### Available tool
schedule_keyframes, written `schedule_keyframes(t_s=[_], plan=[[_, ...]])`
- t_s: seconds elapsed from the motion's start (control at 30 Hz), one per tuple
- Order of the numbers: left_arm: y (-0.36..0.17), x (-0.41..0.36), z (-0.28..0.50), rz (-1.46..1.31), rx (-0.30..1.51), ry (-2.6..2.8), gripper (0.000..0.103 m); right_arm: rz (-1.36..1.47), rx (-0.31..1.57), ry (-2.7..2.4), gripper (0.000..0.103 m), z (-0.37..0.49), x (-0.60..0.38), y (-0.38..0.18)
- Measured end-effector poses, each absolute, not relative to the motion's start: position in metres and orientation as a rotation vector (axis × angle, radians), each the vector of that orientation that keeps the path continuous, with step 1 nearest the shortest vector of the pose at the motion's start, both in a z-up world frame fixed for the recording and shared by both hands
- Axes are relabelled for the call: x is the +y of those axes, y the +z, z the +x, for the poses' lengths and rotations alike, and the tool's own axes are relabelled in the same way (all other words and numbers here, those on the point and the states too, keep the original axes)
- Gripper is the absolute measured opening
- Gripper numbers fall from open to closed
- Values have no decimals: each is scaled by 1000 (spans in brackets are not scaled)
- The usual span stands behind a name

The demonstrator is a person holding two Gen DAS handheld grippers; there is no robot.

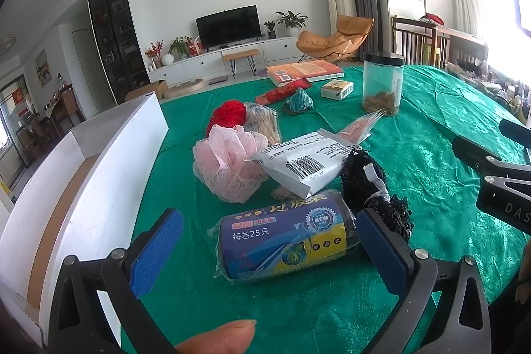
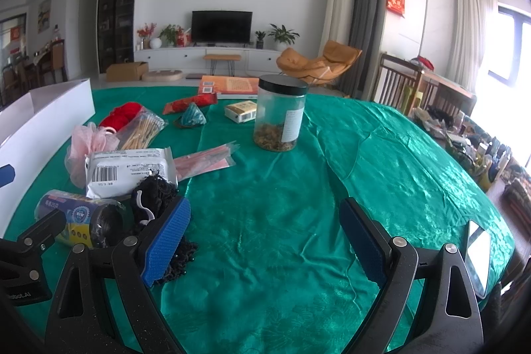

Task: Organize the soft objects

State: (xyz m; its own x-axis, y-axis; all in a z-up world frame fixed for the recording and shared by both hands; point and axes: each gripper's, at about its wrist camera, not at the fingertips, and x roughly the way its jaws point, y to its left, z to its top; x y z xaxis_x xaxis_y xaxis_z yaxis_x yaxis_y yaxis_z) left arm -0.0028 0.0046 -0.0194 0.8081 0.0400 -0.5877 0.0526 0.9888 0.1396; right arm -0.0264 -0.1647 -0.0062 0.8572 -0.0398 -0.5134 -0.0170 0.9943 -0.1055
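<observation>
Left wrist view puts my left gripper at the bottom centre of the frame, jaws spread wide with the roll of trash bags lying on its side between the blue pads; I cannot tell whether either pad touches it. Just above the roll, in the middle of the frame, sit the pink mesh bath puff and a white barcoded pouch leaning over it, with the black mesh puff to the right, just beside my right-hand pad. Further up lie the red yarn ball and a small teal pouch. The white cardboard box runs along the left side of the frame on the green tablecloth. In the right wrist view, my right gripper occupies the lower centre, released and open over bare cloth with nothing between the pads; its left pad overlaps the black mesh puff at lower left. A clear jar with a black lid stands upright in the upper middle of that frame.
</observation>
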Motion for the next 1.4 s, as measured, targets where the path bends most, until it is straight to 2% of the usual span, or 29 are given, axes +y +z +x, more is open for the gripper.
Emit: schedule_keyframes(t_s=[1.4], plan=[[-29,7,-3,167,657,-3,103,-110,545,-12,93,-25,-162,-9]])
